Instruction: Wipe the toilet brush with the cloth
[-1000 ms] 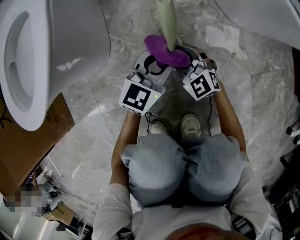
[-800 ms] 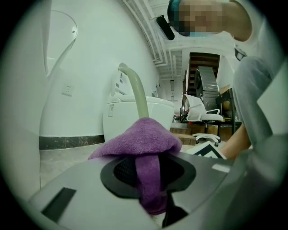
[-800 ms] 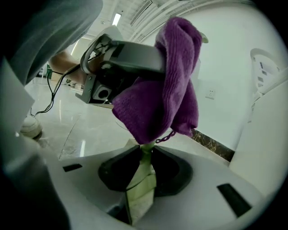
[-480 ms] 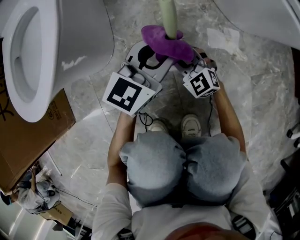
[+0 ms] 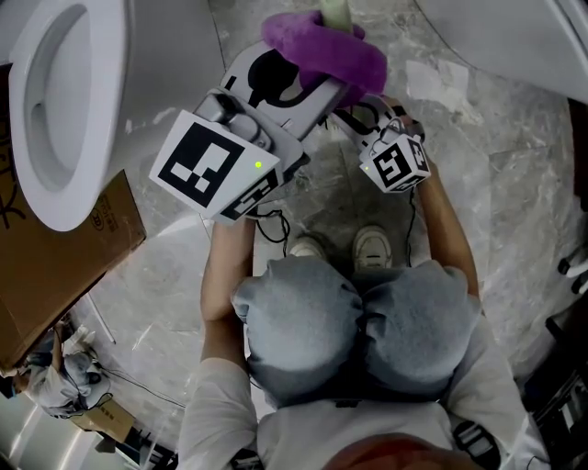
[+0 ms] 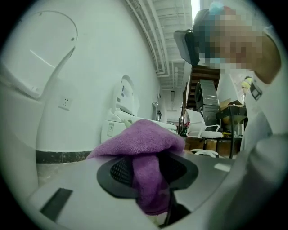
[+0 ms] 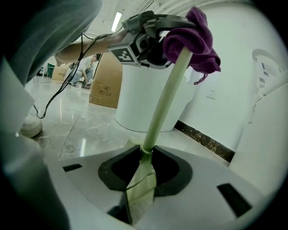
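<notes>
The pale green toilet brush handle (image 7: pixel 164 103) rises from my right gripper (image 7: pixel 141 173), which is shut on its lower part. Only the handle's top (image 5: pixel 336 11) shows in the head view, beyond the right gripper (image 5: pixel 367 115). A purple cloth (image 5: pixel 322 50) is bunched round the handle near its top. My left gripper (image 5: pixel 312 87) is raised high with the cloth (image 6: pixel 144 143) between its pads and draped over its tips. Its jaws have just been opening, and the cloth still touches both pads. From the right gripper view the cloth (image 7: pixel 193 36) caps the handle beside the left gripper (image 7: pixel 153 42).
A white toilet (image 5: pixel 64 110) stands at the left, with a cardboard box (image 5: pixel 64 275) below it. A scrap of white paper (image 5: pixel 441 73) lies on the marble floor. The person's knees and shoes (image 5: pixel 372 246) are right under the grippers. A white office chair (image 6: pixel 204 128) stands far off.
The left gripper has climbed the handle with the cloth, coming closer to the head camera. The right gripper and the brush have stayed where they were.
</notes>
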### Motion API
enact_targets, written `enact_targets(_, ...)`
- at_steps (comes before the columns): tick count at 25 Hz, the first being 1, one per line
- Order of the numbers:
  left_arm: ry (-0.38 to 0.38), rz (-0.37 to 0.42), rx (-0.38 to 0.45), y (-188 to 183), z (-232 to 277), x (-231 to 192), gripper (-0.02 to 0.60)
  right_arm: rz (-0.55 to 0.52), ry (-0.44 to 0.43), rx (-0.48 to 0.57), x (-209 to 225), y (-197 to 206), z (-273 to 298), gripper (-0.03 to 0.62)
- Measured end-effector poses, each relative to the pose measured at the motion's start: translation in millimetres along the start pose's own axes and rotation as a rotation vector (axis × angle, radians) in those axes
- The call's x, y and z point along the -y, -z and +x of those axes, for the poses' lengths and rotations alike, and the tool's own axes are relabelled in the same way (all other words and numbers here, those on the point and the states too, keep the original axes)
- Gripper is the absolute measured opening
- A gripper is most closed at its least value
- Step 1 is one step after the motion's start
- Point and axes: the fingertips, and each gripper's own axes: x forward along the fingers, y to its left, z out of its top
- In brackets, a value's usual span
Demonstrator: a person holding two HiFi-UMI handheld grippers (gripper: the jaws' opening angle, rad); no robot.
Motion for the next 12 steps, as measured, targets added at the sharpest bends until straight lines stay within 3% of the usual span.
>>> enact_targets(6,-0.005,-0.023,0.047,-19.1,3.8,-5.5,0.172,-0.003,0.001,0.003,0.5,0.0,-0.5,0.081)
enact_targets(12,-0.012,0.004,0.063,-8.9,1.1,-1.8,0.157,-0.009,0.002,0.004,0.6,-1.1,0.5,0.083)
